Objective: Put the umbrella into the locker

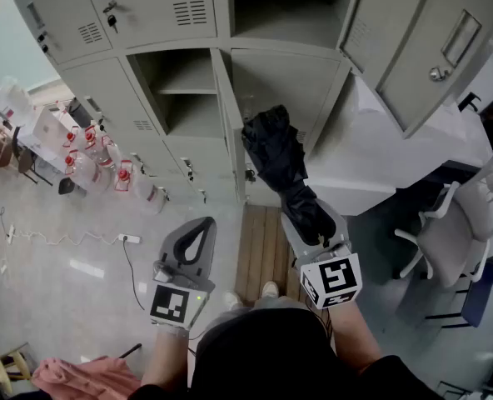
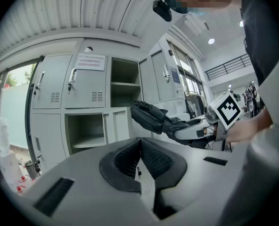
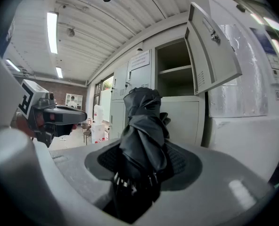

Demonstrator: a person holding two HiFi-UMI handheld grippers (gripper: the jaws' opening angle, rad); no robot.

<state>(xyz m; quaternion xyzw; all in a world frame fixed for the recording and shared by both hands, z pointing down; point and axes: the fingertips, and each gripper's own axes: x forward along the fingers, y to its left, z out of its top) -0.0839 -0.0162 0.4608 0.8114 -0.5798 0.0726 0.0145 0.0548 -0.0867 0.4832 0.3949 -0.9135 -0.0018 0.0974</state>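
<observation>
A folded black umbrella (image 1: 273,148) sticks forward out of my right gripper (image 1: 309,215), which is shut on its lower end. Its tip points at the grey lockers (image 1: 146,15), just in front of the open lower compartment (image 1: 284,90). In the right gripper view the umbrella (image 3: 142,126) fills the gap between the jaws of the right gripper (image 3: 144,149), with an open locker (image 3: 175,74) and its swung-out door (image 3: 212,55) behind. My left gripper (image 1: 203,223) hangs lower left, shut and empty. In its own view, the left gripper (image 2: 140,142) has the pads meeting, and the umbrella (image 2: 151,117) lies to the right.
Another open compartment with a shelf (image 1: 184,98) lies left of the umbrella. Open locker doors (image 1: 413,48) hang at the right. Red-capped water bottles (image 1: 97,165) and a power strip (image 1: 130,238) sit on the floor at left. A white-covered table (image 1: 396,157) and chairs (image 1: 446,240) stand right.
</observation>
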